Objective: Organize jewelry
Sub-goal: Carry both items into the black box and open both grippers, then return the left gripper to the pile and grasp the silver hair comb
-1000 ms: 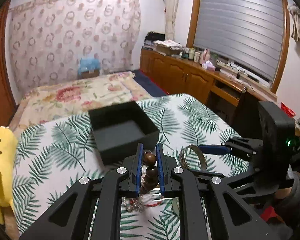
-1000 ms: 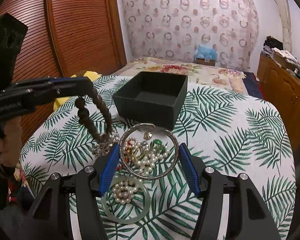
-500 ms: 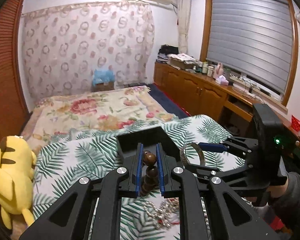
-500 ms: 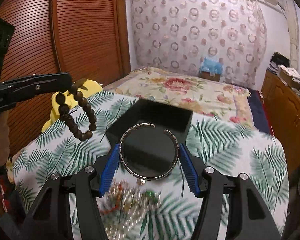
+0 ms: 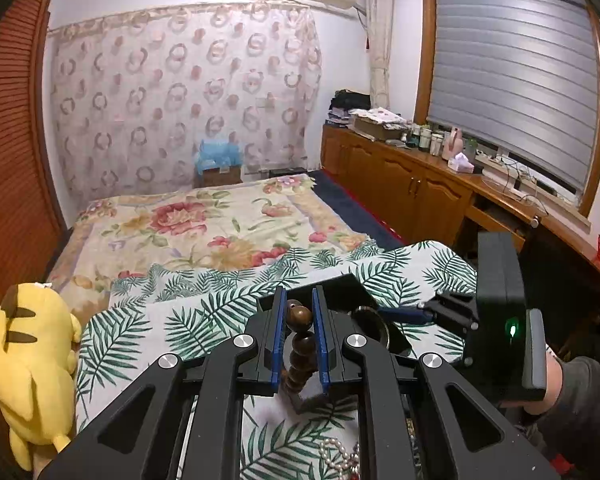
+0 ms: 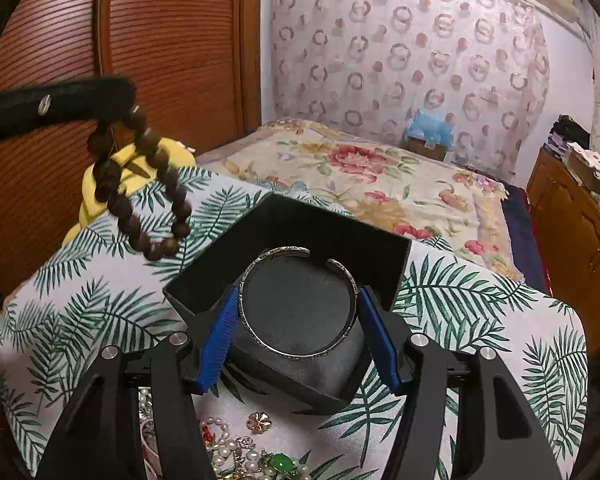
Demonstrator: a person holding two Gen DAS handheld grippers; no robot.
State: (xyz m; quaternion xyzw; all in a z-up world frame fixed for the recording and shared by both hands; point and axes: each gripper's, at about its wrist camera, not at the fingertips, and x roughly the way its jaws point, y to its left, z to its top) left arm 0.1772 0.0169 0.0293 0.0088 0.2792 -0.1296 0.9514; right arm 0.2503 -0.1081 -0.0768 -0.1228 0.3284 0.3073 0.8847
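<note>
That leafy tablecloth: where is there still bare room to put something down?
The leaf cloth lies bare right of the black box, out to the table's edge, and also left of it, under the hanging wooden bead bracelet. The near edge is crowded with the jewelry pile. The box floor is bare too.

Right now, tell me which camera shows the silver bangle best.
The right wrist view: the silver bangle fills the centre as a nearly full ring with its gap visible, clamped in the right tool above the black box. The left wrist view shows only a sliver behind the left tool.
</note>
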